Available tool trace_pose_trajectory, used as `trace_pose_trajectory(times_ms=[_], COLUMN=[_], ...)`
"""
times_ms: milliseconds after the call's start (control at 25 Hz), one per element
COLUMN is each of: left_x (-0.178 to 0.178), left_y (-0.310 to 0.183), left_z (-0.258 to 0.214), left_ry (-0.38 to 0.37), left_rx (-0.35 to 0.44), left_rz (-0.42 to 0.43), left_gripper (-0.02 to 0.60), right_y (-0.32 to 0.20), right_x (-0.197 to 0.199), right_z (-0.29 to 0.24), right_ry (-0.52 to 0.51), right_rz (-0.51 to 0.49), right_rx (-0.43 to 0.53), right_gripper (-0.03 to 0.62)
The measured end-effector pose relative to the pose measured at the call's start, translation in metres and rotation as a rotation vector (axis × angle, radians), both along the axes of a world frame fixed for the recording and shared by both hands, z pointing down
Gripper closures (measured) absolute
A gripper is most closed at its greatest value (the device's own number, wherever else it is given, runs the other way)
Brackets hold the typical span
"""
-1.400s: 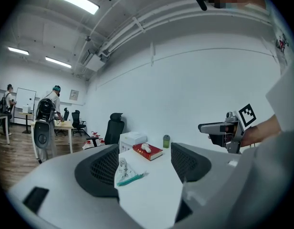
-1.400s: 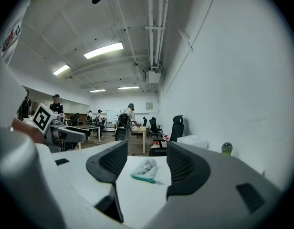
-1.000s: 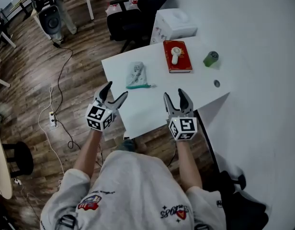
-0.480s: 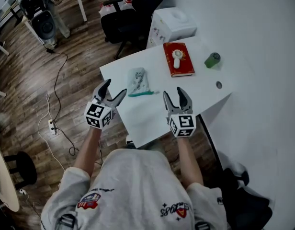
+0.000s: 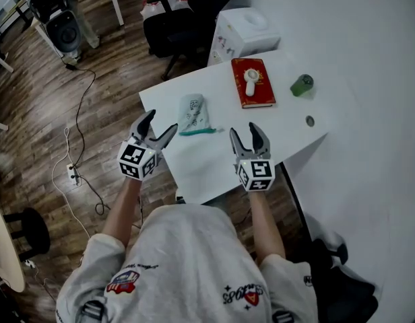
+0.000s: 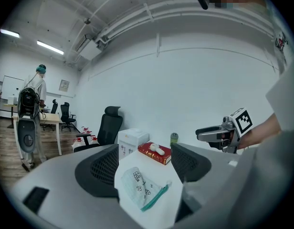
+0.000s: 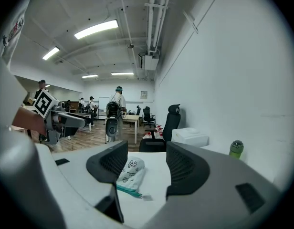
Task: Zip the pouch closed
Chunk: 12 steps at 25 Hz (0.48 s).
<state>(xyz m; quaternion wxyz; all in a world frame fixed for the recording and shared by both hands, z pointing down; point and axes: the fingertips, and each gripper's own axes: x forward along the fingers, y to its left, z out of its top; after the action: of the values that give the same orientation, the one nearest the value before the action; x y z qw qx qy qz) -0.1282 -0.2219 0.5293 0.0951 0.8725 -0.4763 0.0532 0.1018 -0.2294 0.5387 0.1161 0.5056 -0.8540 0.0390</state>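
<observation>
A pale patterned pouch (image 5: pixel 192 112) with a teal zipper edge (image 5: pixel 196 132) lies flat on the white table (image 5: pixel 214 160), also in the left gripper view as the pouch (image 6: pixel 140 189) and in the right gripper view as the pouch (image 7: pixel 130 171). My left gripper (image 5: pixel 153 128) hovers open at the table's left edge, a little short of the pouch. My right gripper (image 5: pixel 249 136) is open over the table's near part, to the right of the pouch. Both hold nothing. My left gripper's jaws frame the pouch (image 6: pixel 142 168); my right gripper (image 7: pixel 144 163) looks past it.
A red book (image 5: pixel 252 83) with a white device (image 5: pixel 250 78) on it lies at the table's back, a green bottle (image 5: pixel 302 85) to its right. A white box (image 5: pixel 244 33) and a black office chair (image 5: pixel 187 19) stand beyond the table. Cables cross the wooden floor (image 5: pixel 79 140).
Both grippers have stayed near the table's front edge, still open. The view has shifted slightly; the pouch has not moved.
</observation>
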Motion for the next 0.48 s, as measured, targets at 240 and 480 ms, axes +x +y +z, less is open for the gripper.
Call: trace_pose_trajectory(times_ms=[240, 480], left_x=[-0.004, -0.007], left_y=[-0.002, -0.003], left_z=[0.006, 0.020], left_ry=[-0.003, -0.007], left_rx=[-0.015, -0.045], left_rz=[-0.038, -0.067], left_gripper=[0.250, 0.250], right_y=[-0.013, -0.022], right_x=[-0.005, 0.001], right_z=[0.019, 0.049], right_ry=[0.048, 0.074], right_rz=[-0.060, -0.089], right_rx=[-0.031, -0.089], right_gripper=[0.350, 0.349])
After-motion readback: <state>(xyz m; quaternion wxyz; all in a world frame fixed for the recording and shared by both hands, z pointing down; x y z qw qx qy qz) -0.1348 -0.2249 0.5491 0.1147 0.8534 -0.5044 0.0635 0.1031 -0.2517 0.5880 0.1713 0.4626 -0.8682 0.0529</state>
